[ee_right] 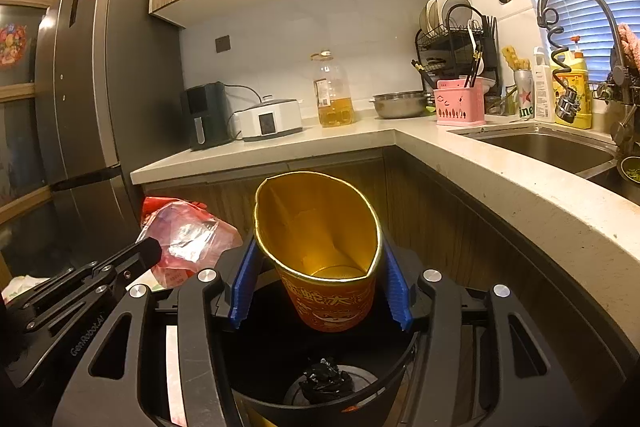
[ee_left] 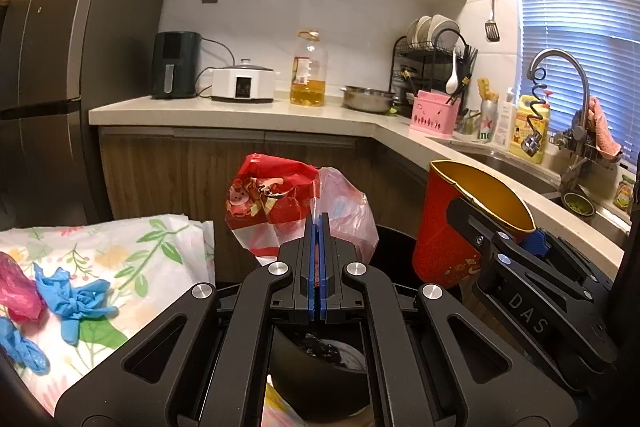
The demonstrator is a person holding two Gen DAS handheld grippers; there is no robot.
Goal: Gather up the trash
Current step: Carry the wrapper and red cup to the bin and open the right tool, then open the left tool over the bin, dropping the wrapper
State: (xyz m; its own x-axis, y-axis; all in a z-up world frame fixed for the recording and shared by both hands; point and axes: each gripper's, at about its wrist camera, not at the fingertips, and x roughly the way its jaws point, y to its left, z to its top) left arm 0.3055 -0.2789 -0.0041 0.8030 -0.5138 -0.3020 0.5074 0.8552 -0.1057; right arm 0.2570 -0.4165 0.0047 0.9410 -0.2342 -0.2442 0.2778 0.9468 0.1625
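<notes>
My left gripper is shut on a crumpled red and clear plastic bag, which hangs in front of its tips. Below both grippers stands a black bin with dark trash in it. In the right wrist view, my right gripper is shut on a red paper cup with a gold inside, its blue pads squeezing the cup oval. The cup hangs over the bin. The left gripper and its bag show at the left there; the right gripper with the cup shows at the right of the left wrist view.
A floral cloth at the left carries crumpled blue gloves and a pink bag. An L-shaped counter with appliances, an oil bottle and a sink runs behind and to the right. A dark fridge stands at the left.
</notes>
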